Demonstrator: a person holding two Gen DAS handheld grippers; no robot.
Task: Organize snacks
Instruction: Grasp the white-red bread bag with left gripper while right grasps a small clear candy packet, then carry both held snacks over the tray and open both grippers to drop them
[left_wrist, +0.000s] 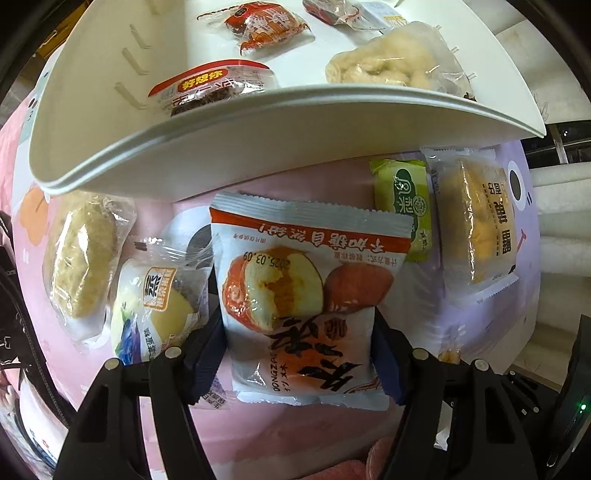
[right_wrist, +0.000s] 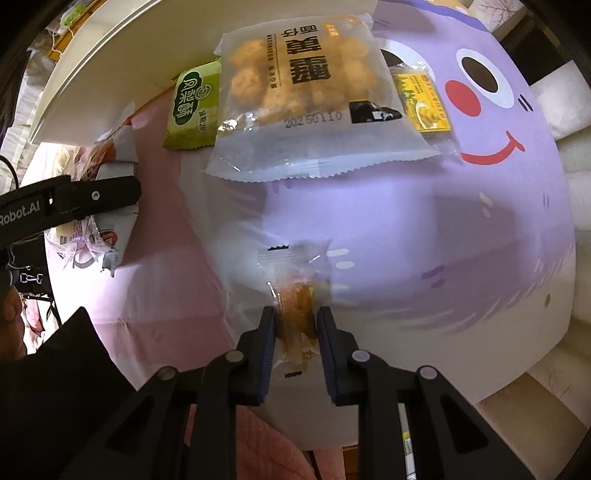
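Note:
My left gripper (left_wrist: 295, 332) points down at a red-and-white snack packet (left_wrist: 306, 288) lying on the pink cloth, and its fingers (left_wrist: 207, 343) press against the packet's two sides. In the right wrist view my right gripper (right_wrist: 296, 314) is shut on a small clear-wrapped orange snack (right_wrist: 295, 310) on the purple part of the cloth. A white tray (left_wrist: 221, 147) stands just behind the left gripper. It holds a red packet (left_wrist: 258, 26), a pale puffy snack (left_wrist: 388, 59) and a dark date packet (left_wrist: 210, 88).
Loose on the cloth lie a green packet (right_wrist: 192, 107), a clear bag of golden balls (right_wrist: 306, 81), a yellow packet (right_wrist: 421, 99), a crumbly cake (left_wrist: 81, 258) and a steamed-cake packet (left_wrist: 159, 314). The left gripper's arm (right_wrist: 74, 199) shows at the right view's left edge.

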